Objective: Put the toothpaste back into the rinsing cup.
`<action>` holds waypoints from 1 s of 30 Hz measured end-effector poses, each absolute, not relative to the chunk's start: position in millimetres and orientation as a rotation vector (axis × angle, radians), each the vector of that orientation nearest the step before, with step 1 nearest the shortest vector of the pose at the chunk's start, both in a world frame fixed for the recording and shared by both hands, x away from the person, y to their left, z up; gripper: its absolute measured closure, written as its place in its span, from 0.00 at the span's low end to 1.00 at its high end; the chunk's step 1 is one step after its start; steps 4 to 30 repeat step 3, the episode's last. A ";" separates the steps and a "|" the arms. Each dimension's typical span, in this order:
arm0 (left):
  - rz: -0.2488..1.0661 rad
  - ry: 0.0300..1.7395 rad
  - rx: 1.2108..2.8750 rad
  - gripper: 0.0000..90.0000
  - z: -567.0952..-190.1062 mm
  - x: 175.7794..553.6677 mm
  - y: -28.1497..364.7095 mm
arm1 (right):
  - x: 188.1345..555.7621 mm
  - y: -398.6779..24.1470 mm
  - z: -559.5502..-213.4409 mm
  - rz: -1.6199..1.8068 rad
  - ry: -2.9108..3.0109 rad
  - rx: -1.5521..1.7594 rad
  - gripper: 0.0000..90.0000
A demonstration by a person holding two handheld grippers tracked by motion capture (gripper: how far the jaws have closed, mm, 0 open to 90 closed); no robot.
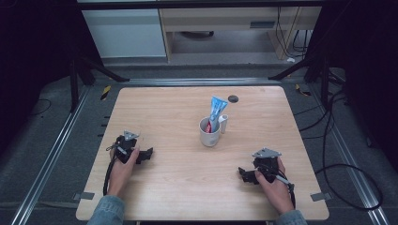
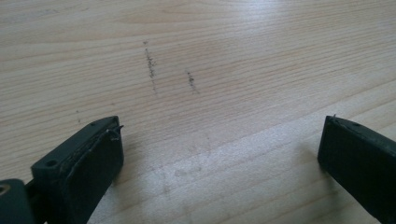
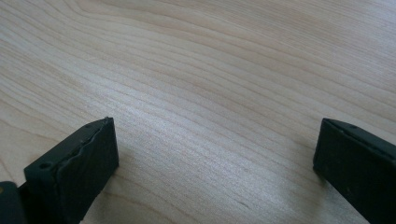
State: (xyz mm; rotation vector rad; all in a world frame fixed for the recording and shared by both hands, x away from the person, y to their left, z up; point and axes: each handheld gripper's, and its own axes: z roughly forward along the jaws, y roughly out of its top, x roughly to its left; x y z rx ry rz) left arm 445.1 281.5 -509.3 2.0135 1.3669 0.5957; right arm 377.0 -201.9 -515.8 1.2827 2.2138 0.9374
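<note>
- High view: your left tongs (image 1: 146, 154) and right tongs (image 1: 244, 174) rest low on the wooden surface (image 1: 178, 187), tips turned inward toward each other. A white mug (image 1: 209, 132) holding a blue tube (image 1: 216, 112) stands ahead of and between them, well apart from both. Your hands grip from behind, forearms at the near edge.
- Left gripper view: jaws spread wide over bare wood with faint dark scuff marks (image 2: 150, 65).
- Right gripper view: jaws spread wide, nothing held.
</note>
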 end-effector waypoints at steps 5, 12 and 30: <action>0.595 1.368 2.013 0.00 -509.3 445.2 281.5 | 376.9 -201.8 -515.8 0.938 2.213 1.283 0.00; 0.595 1.368 2.013 0.00 -509.3 445.2 281.5 | 376.9 -201.8 -515.8 0.938 2.213 1.283 0.00; 0.595 1.368 2.013 0.00 -509.3 445.2 281.5 | 376.9 -201.8 -515.8 0.938 2.213 1.283 0.00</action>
